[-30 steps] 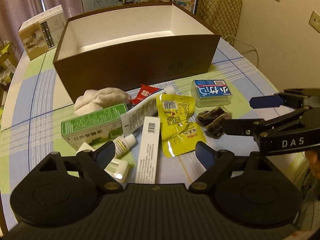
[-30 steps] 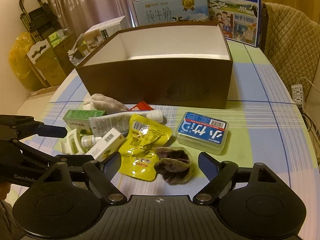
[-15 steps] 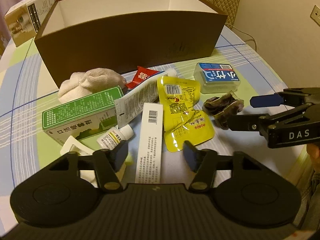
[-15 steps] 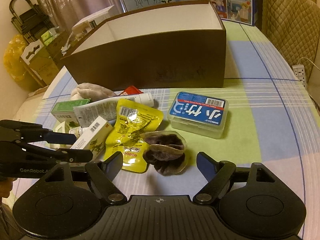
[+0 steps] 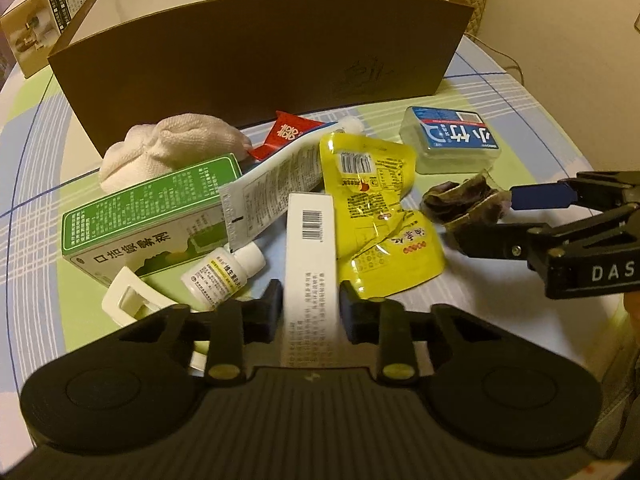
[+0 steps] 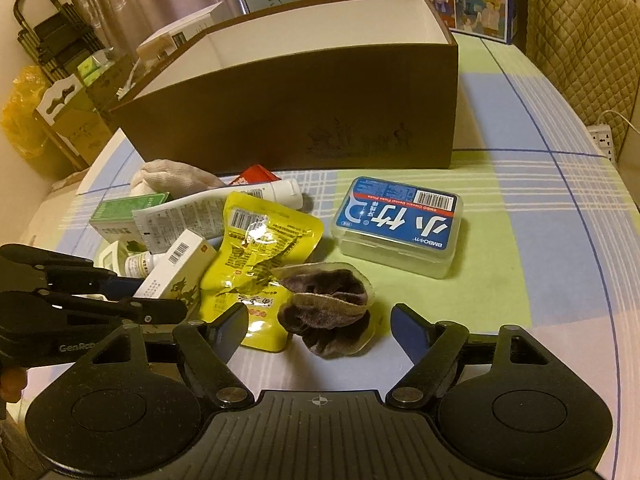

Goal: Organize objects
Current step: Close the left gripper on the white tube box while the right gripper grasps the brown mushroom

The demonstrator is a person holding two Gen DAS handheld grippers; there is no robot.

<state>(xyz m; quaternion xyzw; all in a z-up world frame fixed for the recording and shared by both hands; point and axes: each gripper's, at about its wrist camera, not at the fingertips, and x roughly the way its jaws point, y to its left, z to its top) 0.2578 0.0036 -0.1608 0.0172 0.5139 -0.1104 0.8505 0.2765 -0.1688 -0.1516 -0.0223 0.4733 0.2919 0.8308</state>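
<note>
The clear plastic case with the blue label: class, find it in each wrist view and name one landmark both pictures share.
Left wrist view: the clear plastic case lies upper right, beyond the yellow pouch.
Right wrist view: the same case sits right of centre, beyond the dark packets.
Shared landmark: the brown box behind the items.

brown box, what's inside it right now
Only the brown box's bare white inner walls show, with nothing rising above its rim. Its tall front wall hides the floor in both views, so whether anything lies at the bottom cannot be told.
</note>
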